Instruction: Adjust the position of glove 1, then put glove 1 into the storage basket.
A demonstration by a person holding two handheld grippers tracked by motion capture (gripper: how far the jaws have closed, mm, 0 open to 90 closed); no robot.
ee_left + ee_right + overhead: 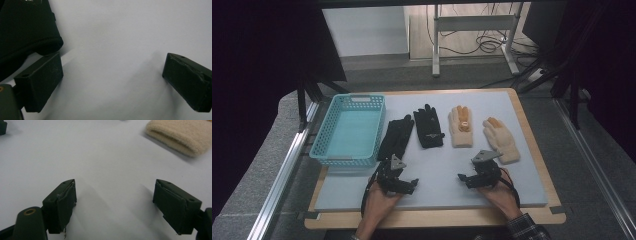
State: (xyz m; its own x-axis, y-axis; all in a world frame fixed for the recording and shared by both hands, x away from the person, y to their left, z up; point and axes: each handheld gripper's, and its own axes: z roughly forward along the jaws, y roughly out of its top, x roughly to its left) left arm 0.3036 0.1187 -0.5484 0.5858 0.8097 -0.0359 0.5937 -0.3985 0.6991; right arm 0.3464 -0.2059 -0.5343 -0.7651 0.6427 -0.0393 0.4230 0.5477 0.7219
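A: What lies on the grey mat (432, 175)?
B: Four gloves in a row: a black glove (395, 138) nearest the turquoise basket (348, 157), a second black glove (428, 128), then a cream glove with orange fingertips (460, 127) and its cream mate (501, 139) at the right.

A: And the tongs?
B: The left gripper (111, 75) rests on the mat with jaws wide apart and nothing between them, the first black glove's cuff just beside one jaw. The right gripper (113, 202) is likewise spread and holds nothing, the cream mate's cuff near it, ahead and apart
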